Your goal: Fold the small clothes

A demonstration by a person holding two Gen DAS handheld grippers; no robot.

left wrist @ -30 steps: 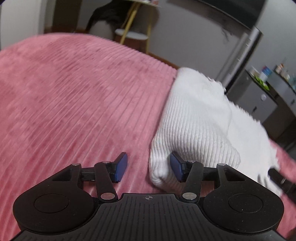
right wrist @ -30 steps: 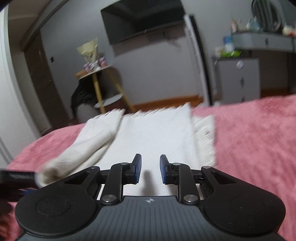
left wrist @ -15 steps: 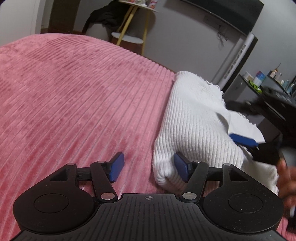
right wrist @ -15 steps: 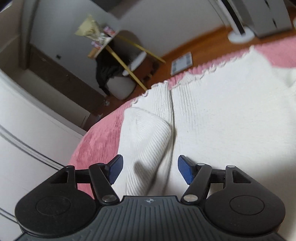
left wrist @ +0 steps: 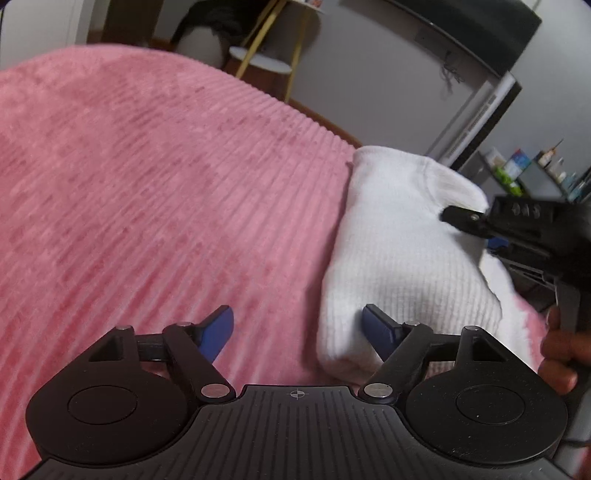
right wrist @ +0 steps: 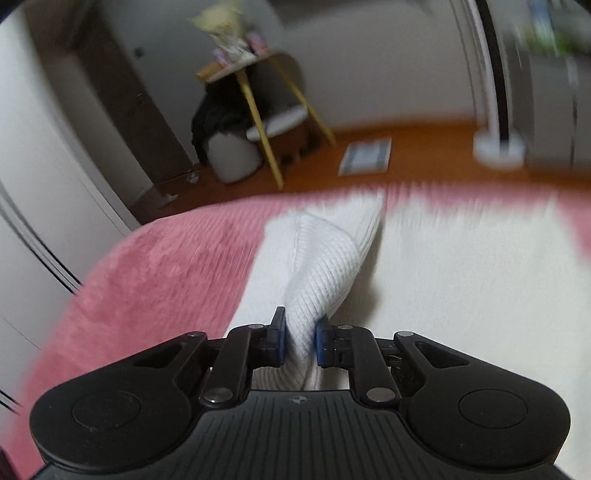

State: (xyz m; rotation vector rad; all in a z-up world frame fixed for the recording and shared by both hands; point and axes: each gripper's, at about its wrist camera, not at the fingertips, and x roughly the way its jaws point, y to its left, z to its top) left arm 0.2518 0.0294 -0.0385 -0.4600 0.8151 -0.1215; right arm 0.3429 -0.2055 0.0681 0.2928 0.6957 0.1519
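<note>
Under both my grippers spreads a pink ribbed blanket (left wrist: 155, 192) over a bed, with an orange-brown wooden floor (right wrist: 406, 162) beyond its edge. Against the grey wall stands one round side table (right wrist: 255, 70) on yellow legs, dark cloth draped beneath it, and a white stool (right wrist: 232, 155) beside it. One dark flat screen (left wrist: 469, 33) hangs on the wall. A shelf (left wrist: 532, 173) at the far right holds several small bottles and boxes, too blurred to count.

One white ribbed garment (left wrist: 399, 236) lies on the blanket, partly folded over on itself. My left gripper (left wrist: 299, 325) is opening, jaws wide, one pad on bare blanket and the other resting against the garment's near end, gripping nothing. My right gripper (right wrist: 300, 338) is closing, its pads pinching a raised fold of the garment.
</note>
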